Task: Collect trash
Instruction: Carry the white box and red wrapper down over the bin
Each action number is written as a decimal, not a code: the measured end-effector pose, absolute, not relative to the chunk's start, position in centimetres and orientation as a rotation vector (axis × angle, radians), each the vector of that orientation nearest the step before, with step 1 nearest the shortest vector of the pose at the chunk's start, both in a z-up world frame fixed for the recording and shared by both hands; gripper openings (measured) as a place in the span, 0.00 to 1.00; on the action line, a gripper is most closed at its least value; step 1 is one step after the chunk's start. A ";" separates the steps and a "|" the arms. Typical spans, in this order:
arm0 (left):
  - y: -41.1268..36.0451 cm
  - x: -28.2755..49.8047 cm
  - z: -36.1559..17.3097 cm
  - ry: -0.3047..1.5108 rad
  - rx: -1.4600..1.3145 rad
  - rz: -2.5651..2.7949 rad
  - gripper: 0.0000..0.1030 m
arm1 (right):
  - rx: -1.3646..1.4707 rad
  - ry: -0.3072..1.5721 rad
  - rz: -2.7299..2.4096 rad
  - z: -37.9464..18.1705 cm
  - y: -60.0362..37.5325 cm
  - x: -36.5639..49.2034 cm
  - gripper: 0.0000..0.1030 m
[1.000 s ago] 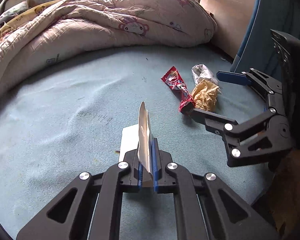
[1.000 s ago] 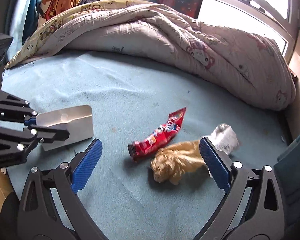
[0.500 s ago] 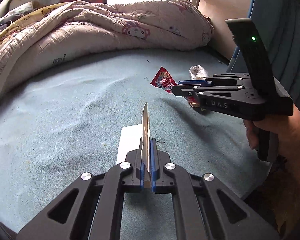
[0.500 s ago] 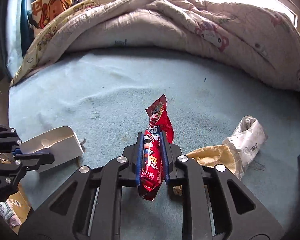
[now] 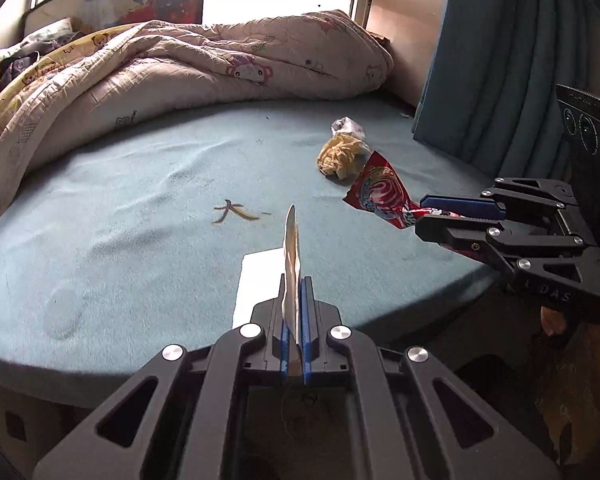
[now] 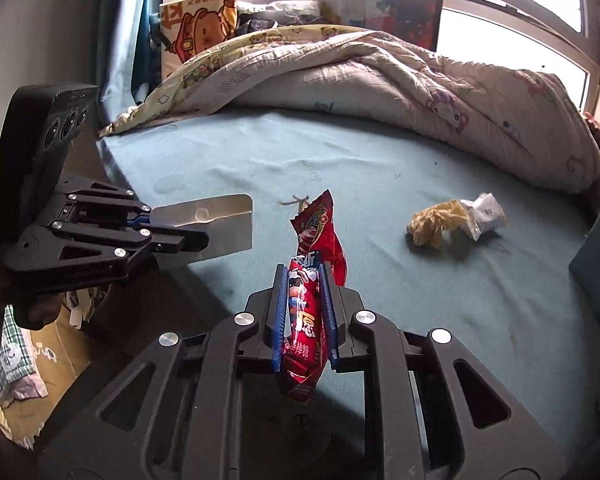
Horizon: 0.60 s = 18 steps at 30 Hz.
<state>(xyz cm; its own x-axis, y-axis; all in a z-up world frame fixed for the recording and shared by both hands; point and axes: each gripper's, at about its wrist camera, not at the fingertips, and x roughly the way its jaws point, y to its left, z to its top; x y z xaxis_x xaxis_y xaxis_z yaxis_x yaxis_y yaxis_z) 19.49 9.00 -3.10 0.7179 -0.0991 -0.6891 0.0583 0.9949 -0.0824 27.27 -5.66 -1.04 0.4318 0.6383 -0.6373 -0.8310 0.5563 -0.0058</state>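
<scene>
Red wrapper (image 6: 308, 300) is pinched between the right gripper (image 6: 304, 320) fingers and held above the bed (image 6: 380, 184) near its front edge. A white packet (image 5: 291, 276) is clamped edge-up in the left gripper (image 5: 294, 332). A yellow wad (image 6: 436, 222) and a clear bag (image 6: 486, 214), touching, are seen toward the bed's right edge. A quilt (image 5: 204, 64) is bunched along the far edge.

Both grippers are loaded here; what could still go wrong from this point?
The red wrapper is pinched near one end by the right gripper, its long free end sticking out, so it might slip. The left gripper holds only an edge of the silver pouch. The yellow wad and clear wrapper remain on the bed.
</scene>
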 end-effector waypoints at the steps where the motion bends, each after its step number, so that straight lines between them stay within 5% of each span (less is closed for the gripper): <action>1: 8.4 18.4 -3.4 0.765 -0.052 -0.093 0.03 | -0.359 0.629 0.938 -1.4 -6.2 26.0 0.15; 18: 0.1 8.3 -17.8 0.916 -0.085 -0.187 0.03 | -0.345 0.881 0.913 -17.2 -15.2 15.0 0.15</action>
<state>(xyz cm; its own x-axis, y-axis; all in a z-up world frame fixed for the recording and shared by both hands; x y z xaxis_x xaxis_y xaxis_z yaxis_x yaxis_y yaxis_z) 8.31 0.14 -17.79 0.5944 -0.1973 -0.7796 0.1246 0.9803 -0.1531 15.05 -15.21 -17.23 0.3043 0.5402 -0.7845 -0.8031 0.5884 0.0936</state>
